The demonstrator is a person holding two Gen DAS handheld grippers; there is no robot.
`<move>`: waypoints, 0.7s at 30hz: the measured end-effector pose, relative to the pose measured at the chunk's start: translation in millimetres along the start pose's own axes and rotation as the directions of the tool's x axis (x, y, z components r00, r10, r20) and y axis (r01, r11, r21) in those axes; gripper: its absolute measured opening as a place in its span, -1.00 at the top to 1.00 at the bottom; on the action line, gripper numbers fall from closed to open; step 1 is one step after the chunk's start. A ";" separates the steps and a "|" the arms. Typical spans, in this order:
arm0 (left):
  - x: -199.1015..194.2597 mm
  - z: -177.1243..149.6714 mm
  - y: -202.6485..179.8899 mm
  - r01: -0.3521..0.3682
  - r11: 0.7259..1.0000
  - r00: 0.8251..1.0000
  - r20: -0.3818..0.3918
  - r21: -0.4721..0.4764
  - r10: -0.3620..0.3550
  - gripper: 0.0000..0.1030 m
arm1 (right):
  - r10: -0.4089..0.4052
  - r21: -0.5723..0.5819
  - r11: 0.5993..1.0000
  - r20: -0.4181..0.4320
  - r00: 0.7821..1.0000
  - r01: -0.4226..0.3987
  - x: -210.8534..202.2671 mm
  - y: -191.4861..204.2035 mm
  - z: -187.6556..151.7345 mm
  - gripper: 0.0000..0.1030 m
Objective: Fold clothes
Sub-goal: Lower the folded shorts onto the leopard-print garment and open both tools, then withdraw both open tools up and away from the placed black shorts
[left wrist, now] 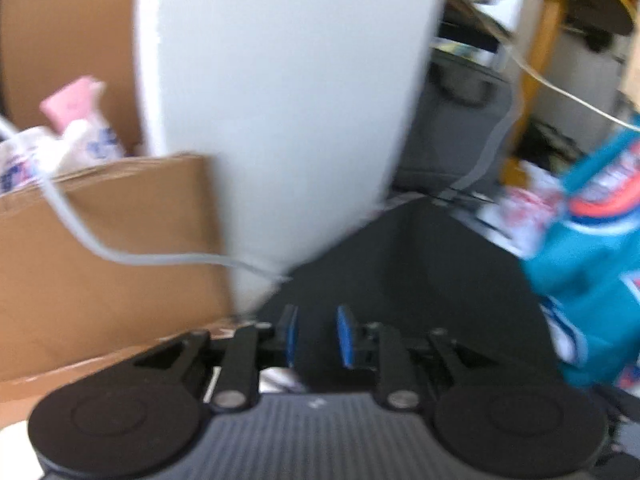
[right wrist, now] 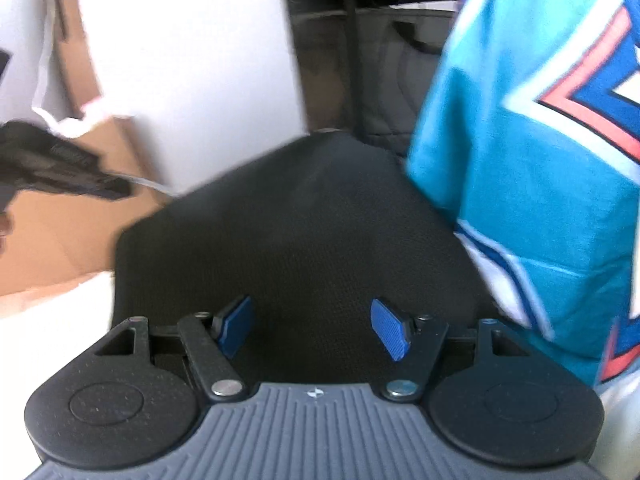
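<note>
A: Left gripper (left wrist: 316, 338) first. Jaws parted narrowly, blue pads (left wrist: 344, 336) facing each other, nothing pinched between them. Pointing down onto the black seat pad (left wrist: 400, 280). White panel (left wrist: 280, 100) rising just beyond the tips, cardboard box (left wrist: 100, 240) off to the left, grey cable (left wrist: 120, 256) trailing across it.

B: And the garment from there?

A: Teal jersey (left wrist: 592, 248) far to the right edge, well apart from those jaws. Heavily blurred in this view, so hang and edges hard to read.

B: Right gripper (right wrist: 316, 330) next. Jaws standing wide, empty, pads over the same black seat pad (right wrist: 300, 220). Other gripper (right wrist: 60, 168) visible at far left, on the opposite side from the cloth.

A: Jersey from that side?

B: Teal jersey (right wrist: 520, 140) close on the right, draped, long axis running roughly top to bottom, left edge falling to just beside the right finger. Possibly resting against the seat's right rim; contact not clear.

A: Nearer hand, then?

B: Right, by a good margin. Cloth lying right of and ahead of its jaws; likely needing a swing rightward to take that hanging edge. Left needing to cross the whole seat.
</note>
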State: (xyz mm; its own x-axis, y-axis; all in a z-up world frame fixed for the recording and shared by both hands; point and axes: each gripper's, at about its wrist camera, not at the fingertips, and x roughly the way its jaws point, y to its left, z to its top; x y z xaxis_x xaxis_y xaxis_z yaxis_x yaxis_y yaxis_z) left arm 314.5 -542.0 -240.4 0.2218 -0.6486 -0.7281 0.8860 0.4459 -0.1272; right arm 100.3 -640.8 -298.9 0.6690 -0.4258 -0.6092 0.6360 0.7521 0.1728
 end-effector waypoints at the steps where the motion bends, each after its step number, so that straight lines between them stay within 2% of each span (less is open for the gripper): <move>1: 2.9 -1.9 -7.6 0.001 1.000 1.000 -0.020 0.024 0.000 0.54 | 0.016 -0.005 1.000 0.001 1.000 -0.016 -0.3 3.2 -0.3 -0.39; 4: 23.0 -12.2 -20.9 -0.049 0.996 0.994 -0.090 0.073 0.056 0.53 | 0.030 -0.016 0.999 -0.027 0.999 -0.031 3.9 10.0 -3.3 -0.39; 7: 37.5 -23.4 -21.3 -0.095 0.993 0.989 -0.107 0.070 0.102 0.48 | 0.035 -0.029 0.999 -0.055 0.998 -0.037 9.3 15.3 -11.8 -0.41; 10: 37.6 -25.8 -14.3 -0.094 0.995 0.990 -0.106 0.015 0.095 0.45 | 0.047 -0.059 0.997 -0.071 0.996 -0.052 8.1 22.0 -23.8 -0.54; 11: 34.8 -24.5 -13.4 -0.092 0.996 0.990 -0.105 0.008 0.092 0.43 | 0.047 -0.078 0.996 -0.075 0.996 -0.053 7.3 24.7 -27.9 -0.63; 14: 20.6 -26.3 -16.4 -0.098 0.995 0.990 -0.096 0.026 0.101 0.42 | 0.028 -0.095 0.995 -0.085 0.996 -0.037 -1.9 29.7 -41.2 -0.65; 15: 13.6 -28.4 -17.4 -0.103 0.994 0.990 -0.091 0.036 0.105 0.36 | 0.025 -0.086 0.996 -0.087 0.996 -0.033 -5.9 29.6 -42.9 -0.65; 16: 6.6 -30.6 -18.1 -0.103 0.994 0.990 -0.093 0.038 0.107 0.14 | 0.022 -0.077 0.997 -0.088 0.996 -0.029 -9.8 29.5 -44.4 -0.64; 19: -11.4 -37.2 -17.6 -0.092 0.995 0.988 -0.126 0.023 0.094 -0.20 | 0.021 -0.044 0.999 -0.086 0.996 -0.025 -16.8 33.0 -43.5 -0.64; 21: -25.1 -41.9 -16.8 -0.086 0.996 0.987 -0.136 0.010 0.087 -0.25 | 0.047 -0.035 0.998 -0.099 0.994 -0.051 -24.4 37.9 -41.3 -0.63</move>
State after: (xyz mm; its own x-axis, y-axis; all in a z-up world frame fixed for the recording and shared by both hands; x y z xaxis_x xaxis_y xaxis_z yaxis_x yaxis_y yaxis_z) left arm 277.0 -507.3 -248.3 0.2407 -0.5174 -0.8212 0.8675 0.4941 -0.0571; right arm 92.2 -581.1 -309.4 0.6569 -0.3377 -0.6741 0.5871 0.7901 0.1764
